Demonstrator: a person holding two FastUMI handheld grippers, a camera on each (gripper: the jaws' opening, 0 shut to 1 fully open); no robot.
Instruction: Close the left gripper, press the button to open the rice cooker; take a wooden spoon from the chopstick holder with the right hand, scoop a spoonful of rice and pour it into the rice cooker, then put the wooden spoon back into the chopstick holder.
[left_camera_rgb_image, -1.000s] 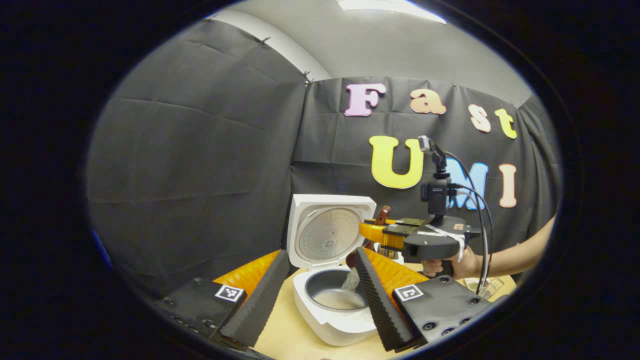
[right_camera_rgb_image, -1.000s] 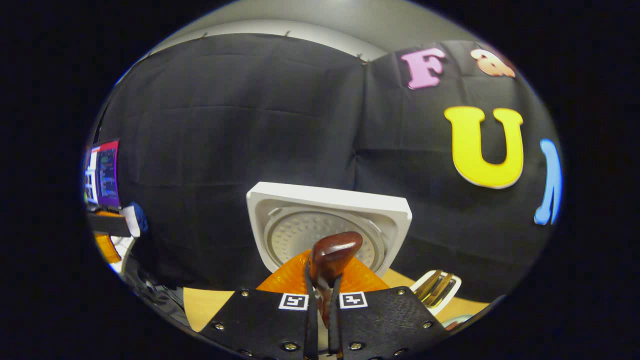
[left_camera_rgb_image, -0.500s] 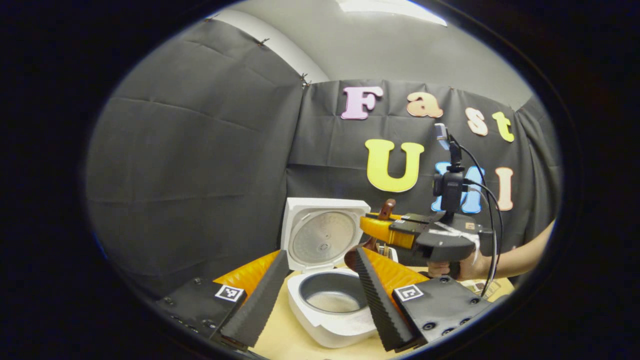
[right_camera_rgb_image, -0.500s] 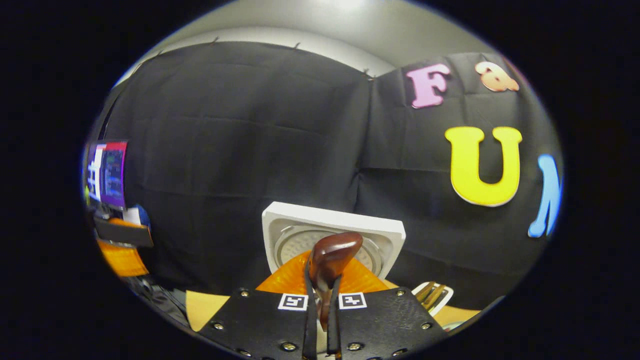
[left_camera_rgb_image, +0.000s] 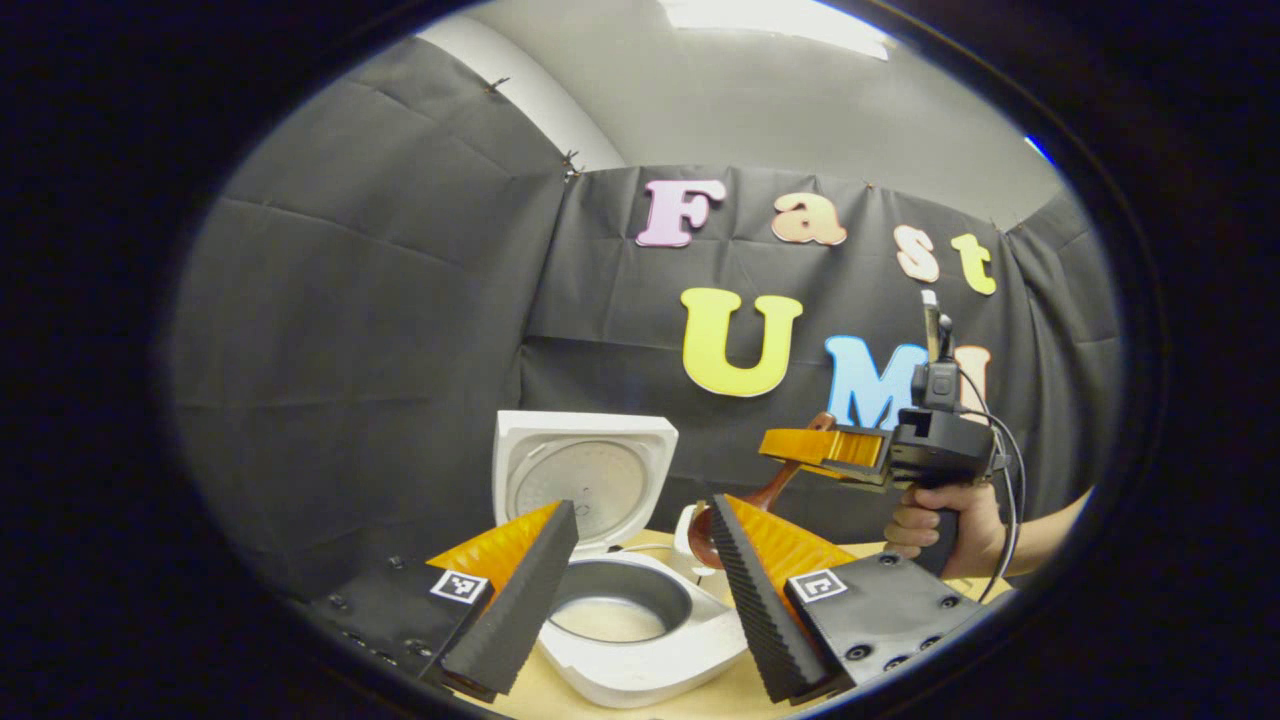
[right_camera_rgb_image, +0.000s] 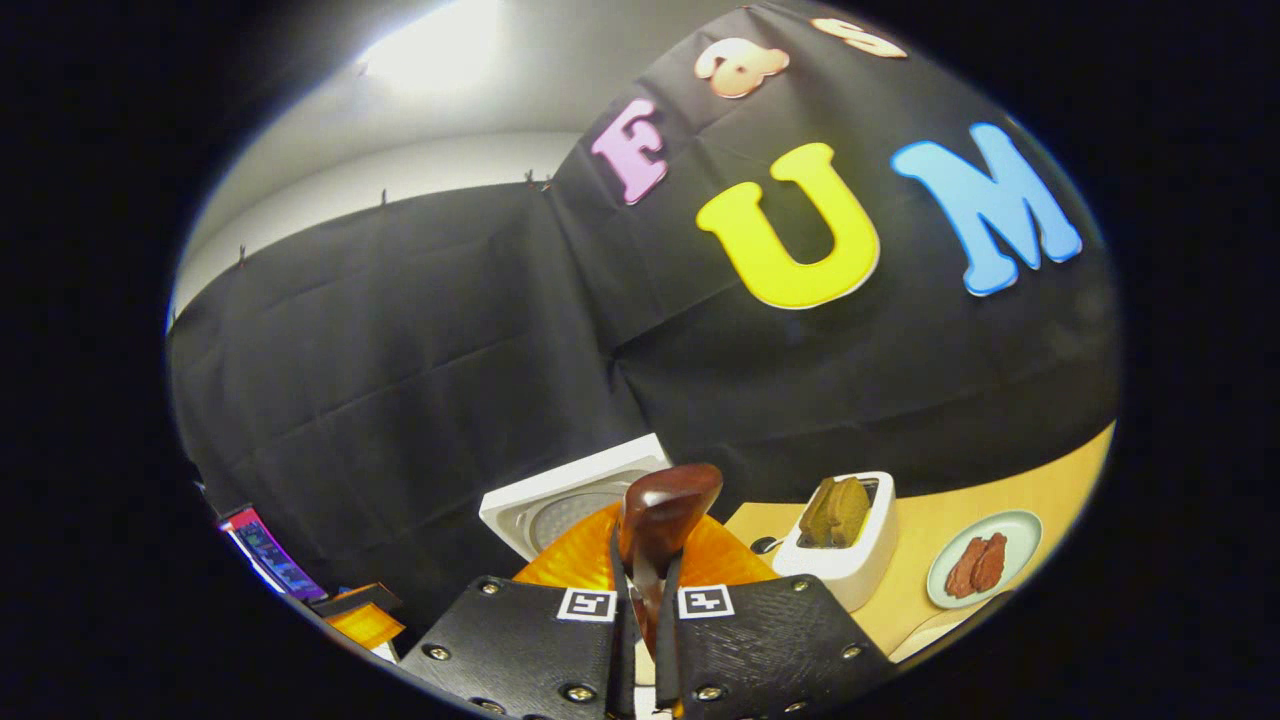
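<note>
The right gripper (right_camera_rgb_image: 645, 640) has swung away from the rice cooker (left_camera_rgb_image: 640, 640) toward 3 o'clock, jaws clamped on the wooden spoon (right_camera_rgb_image: 660, 520); pouring seems finished, return remains. The left gripper (left_camera_rgb_image: 640, 590) jaws stand wide apart, holding nothing

White toaster (right_camera_rgb_image: 845, 550) holding toast, plate (right_camera_rgb_image: 1010, 530) with meat, wooden table (right_camera_rgb_image: 950, 520)

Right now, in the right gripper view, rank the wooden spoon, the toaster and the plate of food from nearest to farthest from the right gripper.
1. Wooden spoon: clamped between the right gripper's fingers.
2. Toaster: on the table, to the right.
3. Plate: farther right, beyond the toaster.
</note>
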